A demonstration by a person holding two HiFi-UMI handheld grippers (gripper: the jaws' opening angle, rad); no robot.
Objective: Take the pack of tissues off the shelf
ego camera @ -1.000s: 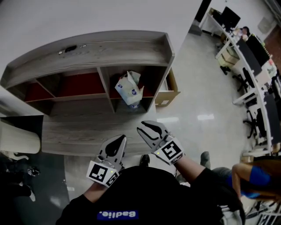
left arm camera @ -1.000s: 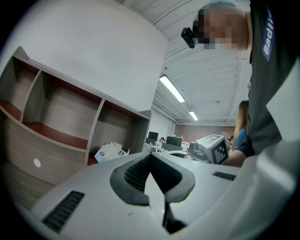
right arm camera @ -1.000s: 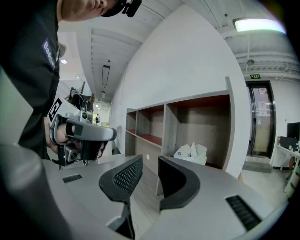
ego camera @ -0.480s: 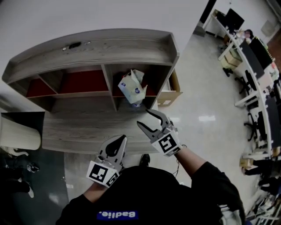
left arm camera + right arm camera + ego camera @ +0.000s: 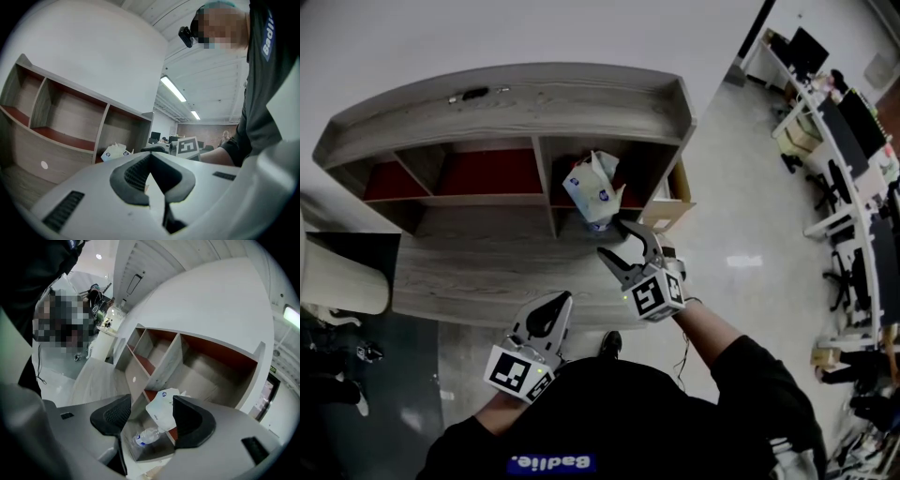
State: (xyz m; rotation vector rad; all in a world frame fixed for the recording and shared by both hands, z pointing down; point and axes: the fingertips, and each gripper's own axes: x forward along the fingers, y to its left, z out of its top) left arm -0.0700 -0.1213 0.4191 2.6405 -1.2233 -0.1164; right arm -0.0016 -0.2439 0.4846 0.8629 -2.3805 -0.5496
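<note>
in the right-hand compartment of the wooden shelf (image 5: 516, 103), we find the pack of tissues (image 5: 592, 187). it stands tilted, with its crumpled top towards the compartment's upper board. the pack is white with blue print, which is too small to read. a clear bottle (image 5: 599, 225) lies on its side just below the pack; we cannot tell whether the two touch. the other compartments, with red boards, hold nothing we can make out.

the right gripper (image 5: 614, 239) is held out in front of that compartment, close to the pack and bottle and pointing slightly downward. its jaws have just been opening and stand wide apart. in the right gripper view, the pack (image 5: 164, 411) and bottle (image 5: 147, 436) appear framed in the gap of the right gripper (image 5: 150, 414). both lie beyond the pads, which press on nothing.

the left gripper (image 5: 551, 314) is held back near the person's body, well apart from the shelf. the left gripper view shows this gripper (image 5: 151, 159) level, jaws closed together with nothing between them. the pack (image 5: 115, 152) is visible in the distance.

a cardboard box (image 5: 670, 211) stands on the floor against the shelf's right end. a small dark object (image 5: 473, 94) lies on the shelf top.
</note>
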